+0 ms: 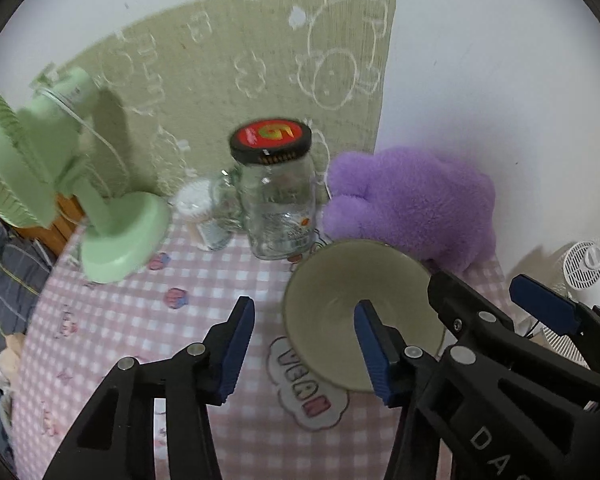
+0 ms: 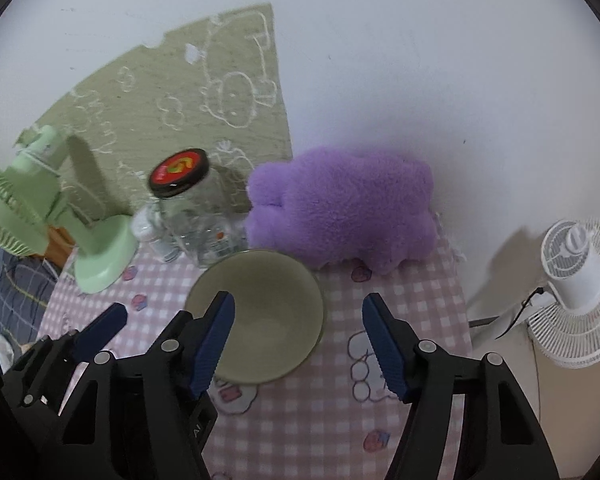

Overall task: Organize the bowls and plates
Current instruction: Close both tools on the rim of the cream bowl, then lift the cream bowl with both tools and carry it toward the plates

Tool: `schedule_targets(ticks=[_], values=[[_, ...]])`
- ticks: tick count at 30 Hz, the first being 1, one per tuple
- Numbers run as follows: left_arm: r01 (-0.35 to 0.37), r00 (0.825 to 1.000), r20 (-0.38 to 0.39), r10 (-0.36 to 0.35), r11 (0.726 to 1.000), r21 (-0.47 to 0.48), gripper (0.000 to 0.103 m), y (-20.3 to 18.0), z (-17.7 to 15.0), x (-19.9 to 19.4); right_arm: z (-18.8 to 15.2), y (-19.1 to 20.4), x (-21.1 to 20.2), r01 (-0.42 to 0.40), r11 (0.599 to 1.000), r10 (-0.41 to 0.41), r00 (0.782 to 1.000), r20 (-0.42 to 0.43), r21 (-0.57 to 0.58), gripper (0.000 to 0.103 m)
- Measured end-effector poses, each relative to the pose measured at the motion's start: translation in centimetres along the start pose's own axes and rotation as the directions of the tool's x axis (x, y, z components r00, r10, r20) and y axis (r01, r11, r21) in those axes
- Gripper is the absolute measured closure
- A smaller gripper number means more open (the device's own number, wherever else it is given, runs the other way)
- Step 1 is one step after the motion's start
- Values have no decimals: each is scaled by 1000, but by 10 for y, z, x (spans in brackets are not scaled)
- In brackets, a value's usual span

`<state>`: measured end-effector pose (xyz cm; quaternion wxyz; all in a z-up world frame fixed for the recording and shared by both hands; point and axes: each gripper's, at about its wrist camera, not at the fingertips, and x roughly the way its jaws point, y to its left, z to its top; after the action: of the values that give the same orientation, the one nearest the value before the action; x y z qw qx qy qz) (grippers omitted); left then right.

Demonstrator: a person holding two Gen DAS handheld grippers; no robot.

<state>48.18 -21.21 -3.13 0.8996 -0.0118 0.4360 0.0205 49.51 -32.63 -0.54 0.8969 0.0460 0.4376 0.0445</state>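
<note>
Both hand-held grippers over the bowl

The bowl [image 2: 260, 316] sits on the checkered desk [image 2: 400, 304] by the jar [image 1: 276, 208]; left hand-held gripper [image 1: 304, 348] and right hand-held gripper [image 2: 298, 344] both gape apart, gripping nothing.

Home, likely a bedroom corner. Worktop [image 2: 300, 420] covered in a pink gingham cloth with cartoon prints; purple plush cushion [image 2: 340, 216] against a plain white wall, green cartoon mat [image 1: 260, 60] propped behind. Also 2 small fans, green [image 1: 40, 168] and white [image 2: 576, 280], a lidded glass jar [image 1: 278, 204], and striped bedding [image 1: 8, 264] at left.
</note>
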Motion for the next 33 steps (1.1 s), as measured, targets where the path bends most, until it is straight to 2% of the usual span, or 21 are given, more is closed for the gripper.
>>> schedule_targets(ticks=[4, 9, 12, 16, 19, 20, 28, 33], values=[[-11, 999, -43, 10, 1000, -10, 56, -2, -3, 28, -2, -5, 28, 10, 1000, -10, 1000, -30, 15, 40], [-35, 998, -57, 35, 999, 14, 58, -4, -6, 48, -8, -10, 55, 19, 999, -16, 998, -65, 38, 49], [-32, 997, -71, 32, 999, 3, 63, -3, -8, 58, -8, -11, 68, 22, 999, -18, 997, -78, 45, 54], [-38, 995, -88, 38, 999, -1, 74, -2, -9, 68, -10, -10, 81, 22, 999, -18, 996, -93, 46, 66], [-45, 994, -101, 44, 999, -3, 83, -1, -11, 74, -12, -10, 90, 18, 999, -13, 994, -107, 49, 83], [-51, 994, -101, 50, 999, -3, 84, -1, -11, 75, -12, -9, 92, 21, 999, -16, 994, -106, 46, 85], [-54, 992, -111, 53, 999, -5, 87, 2, -10, 79, -11, -8, 91, 28, 999, -24, 995, -101, 43, 85], [-51, 992, -118, 50, 999, -8, 87, -1, -12, 66, -14, -9, 82, 29, 999, -25, 995, -101, 42, 86]])
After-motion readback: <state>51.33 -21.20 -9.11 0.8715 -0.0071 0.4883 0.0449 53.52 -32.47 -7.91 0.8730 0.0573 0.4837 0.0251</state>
